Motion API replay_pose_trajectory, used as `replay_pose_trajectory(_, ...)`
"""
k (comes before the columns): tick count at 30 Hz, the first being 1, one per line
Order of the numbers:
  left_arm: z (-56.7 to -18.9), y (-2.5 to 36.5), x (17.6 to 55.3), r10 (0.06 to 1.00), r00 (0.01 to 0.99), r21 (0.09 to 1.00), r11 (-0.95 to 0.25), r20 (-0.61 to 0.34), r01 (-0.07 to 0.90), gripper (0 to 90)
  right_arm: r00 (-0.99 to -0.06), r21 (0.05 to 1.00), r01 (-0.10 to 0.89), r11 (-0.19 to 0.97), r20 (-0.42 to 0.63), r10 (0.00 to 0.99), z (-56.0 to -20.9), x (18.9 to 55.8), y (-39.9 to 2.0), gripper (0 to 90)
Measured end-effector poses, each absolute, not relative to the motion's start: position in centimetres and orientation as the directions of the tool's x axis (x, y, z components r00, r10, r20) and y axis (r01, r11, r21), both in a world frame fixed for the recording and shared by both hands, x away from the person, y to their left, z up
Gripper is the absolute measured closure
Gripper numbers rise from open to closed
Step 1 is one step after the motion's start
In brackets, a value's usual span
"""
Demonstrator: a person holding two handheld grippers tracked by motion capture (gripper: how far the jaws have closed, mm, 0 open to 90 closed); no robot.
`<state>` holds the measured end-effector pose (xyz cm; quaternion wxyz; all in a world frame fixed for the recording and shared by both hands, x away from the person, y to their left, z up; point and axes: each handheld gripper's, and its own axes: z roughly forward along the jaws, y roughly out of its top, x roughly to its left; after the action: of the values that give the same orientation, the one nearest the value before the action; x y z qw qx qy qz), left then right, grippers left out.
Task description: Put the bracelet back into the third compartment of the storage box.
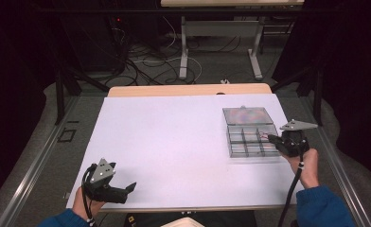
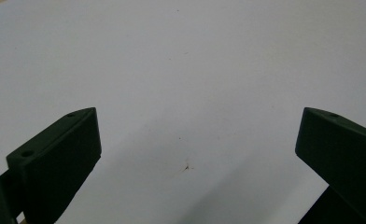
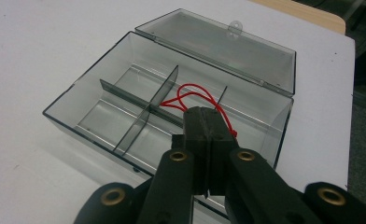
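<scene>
Jaws clamp red string (image 3: 196, 96) — over box (image 3: 78, 100)

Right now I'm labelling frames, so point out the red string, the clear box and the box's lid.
red string (image 3: 196, 96), right gripper view, on its loop.
clear box (image 3: 80, 105), right gripper view, on its near wall.
lid (image 3: 218, 49), right gripper view, on its panel.

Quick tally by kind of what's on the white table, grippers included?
Clear smoky plastic compartment box with its hinged lid open: 1
Thin red string loop, pinched by the right hand-held gripper over the box: 1
Black hand-held gripper: 2, the right one shut on the string, the left one open over bare table
Total: 4
</scene>
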<state>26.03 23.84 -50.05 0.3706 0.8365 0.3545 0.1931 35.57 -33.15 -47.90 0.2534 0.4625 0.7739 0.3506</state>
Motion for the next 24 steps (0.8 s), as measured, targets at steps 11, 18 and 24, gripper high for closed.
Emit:
replay_pose_trajectory(11,-50.0,23.8,26.0,0.736,0.674,0.754,-0.478,0.064,0.451,0.3,-0.418,0.777,0.551,0.306,-0.061,0.906,-48.0,36.4,-33.6,90.0)
replay_pose_trajectory(18,-50.0,23.8,26.0,0.738,0.672,0.757,-0.472,0.060,0.451,0.2,-0.410,0.770,0.562,0.301,-0.057,0.910,-48.1,37.0,-33.8,90.0)
replay_pose_trajectory(24,-50.1,23.8,26.0,0.739,0.671,0.761,-0.469,0.060,0.449,0.2,-0.398,0.768,0.568,0.297,-0.060,0.915,-48.4,37.6,-34.1,90.0)
